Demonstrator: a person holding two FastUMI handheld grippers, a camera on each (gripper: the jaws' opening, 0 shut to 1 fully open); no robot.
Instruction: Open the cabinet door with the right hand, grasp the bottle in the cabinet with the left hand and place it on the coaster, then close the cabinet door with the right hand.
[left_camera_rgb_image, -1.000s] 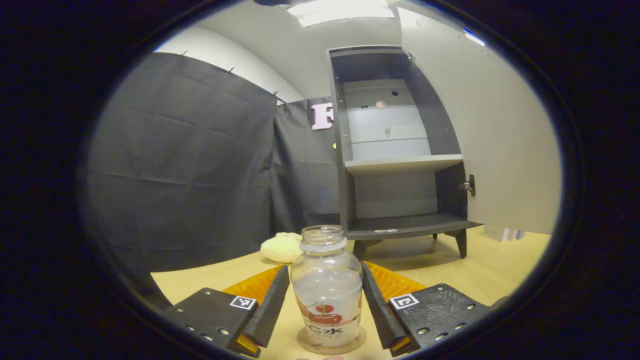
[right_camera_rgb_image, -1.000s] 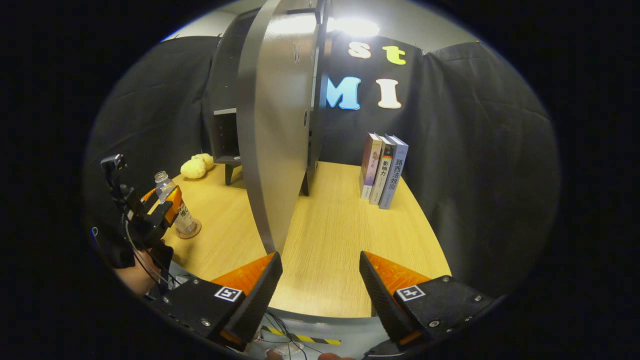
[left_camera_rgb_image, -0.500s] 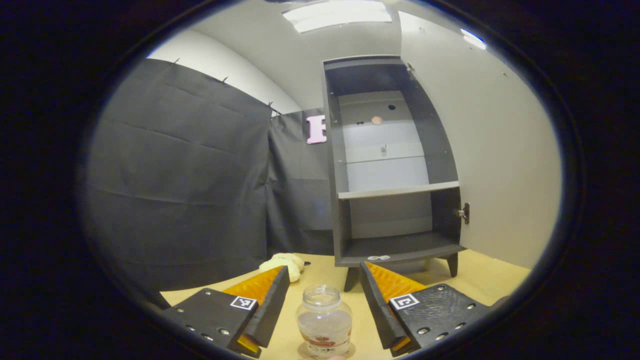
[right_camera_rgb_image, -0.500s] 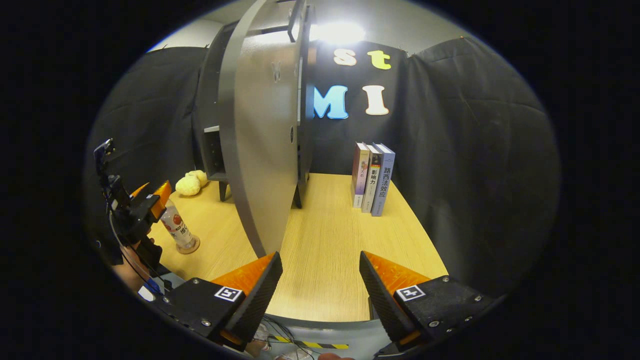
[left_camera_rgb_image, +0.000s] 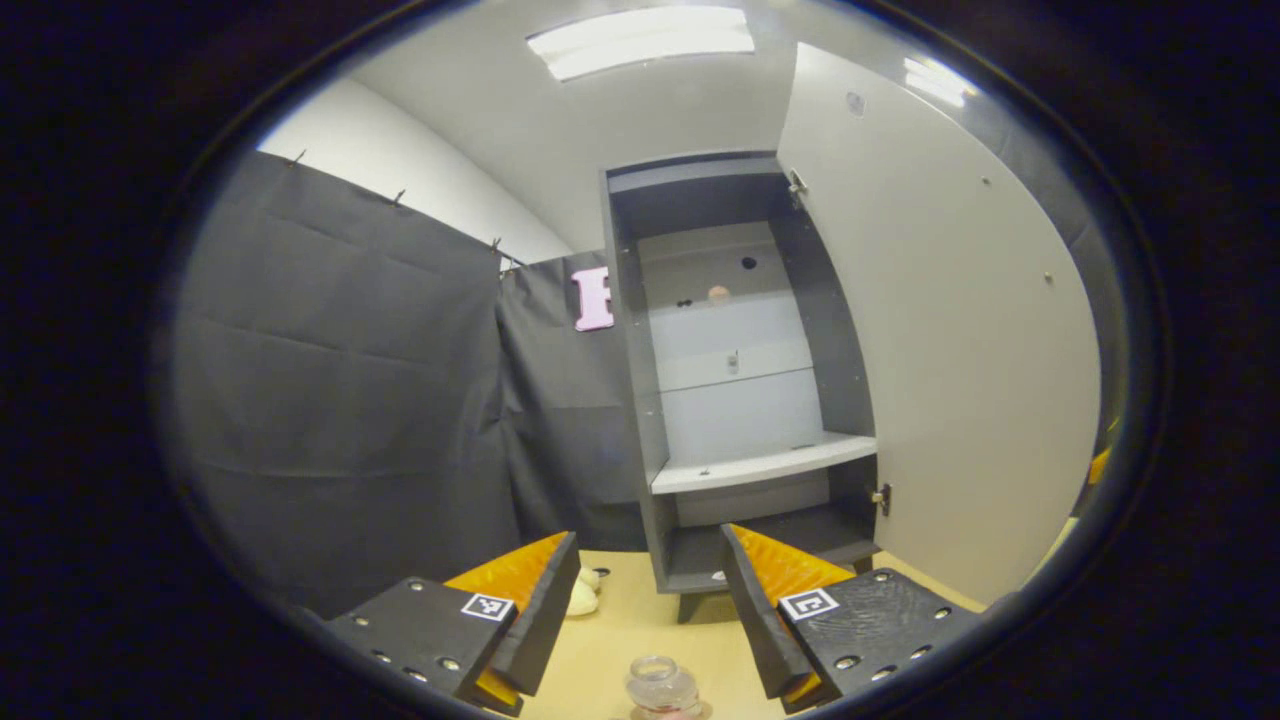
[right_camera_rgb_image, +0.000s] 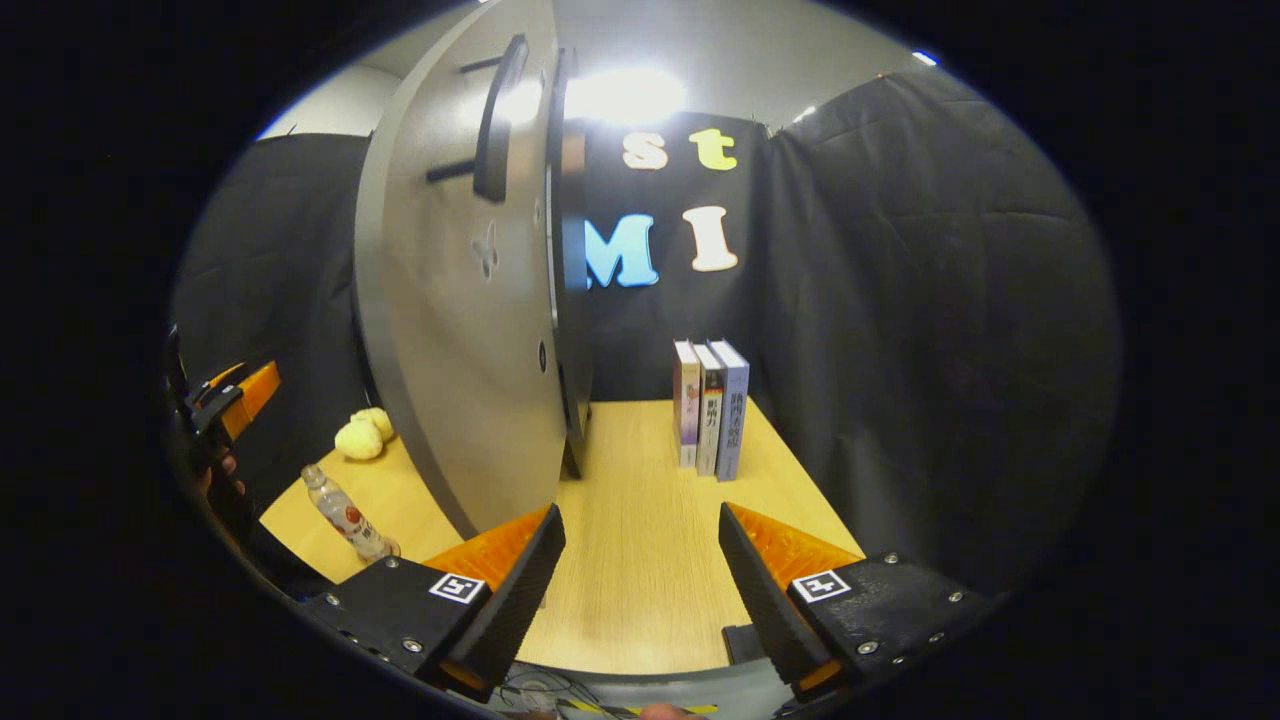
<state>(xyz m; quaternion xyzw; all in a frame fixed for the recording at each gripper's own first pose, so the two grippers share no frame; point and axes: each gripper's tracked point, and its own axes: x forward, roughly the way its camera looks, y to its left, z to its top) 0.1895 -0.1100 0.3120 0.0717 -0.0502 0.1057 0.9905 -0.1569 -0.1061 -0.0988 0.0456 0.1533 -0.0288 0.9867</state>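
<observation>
Fingers on the left gripper (left_camera_rgb_image: 650, 600) are spread wide with nothing between them, and the bottle (left_camera_rgb_image: 660, 688) sits low down between and below the tips, upright on the table (left_camera_rgb_image: 620, 650), only its neck and shoulders peeking in at the bottom of the left gripper view. Right gripper (right_camera_rgb_image: 640, 580) is the same deal, fingers apart and holding nothing, hovering over bare wood. In the right gripper view the bottle stands on the coaster (right_camera_rgb_image: 385, 548) near the table's front left corner, with the left gripper up above it. Past that, a yellow plush thing (right_camera_rgb_image: 360, 436) lies by the cabinet (left_camera_rgb_image: 730, 400). The cabinet door (right_camera_rgb_image: 460, 330) is swung open and blocks most of the cabinet from the right side, handle (right_camera_rgb_image: 497, 120) facing out. Three books (right_camera_rgb_image: 710, 405) stand upright further right, well apart from the door.
</observation>
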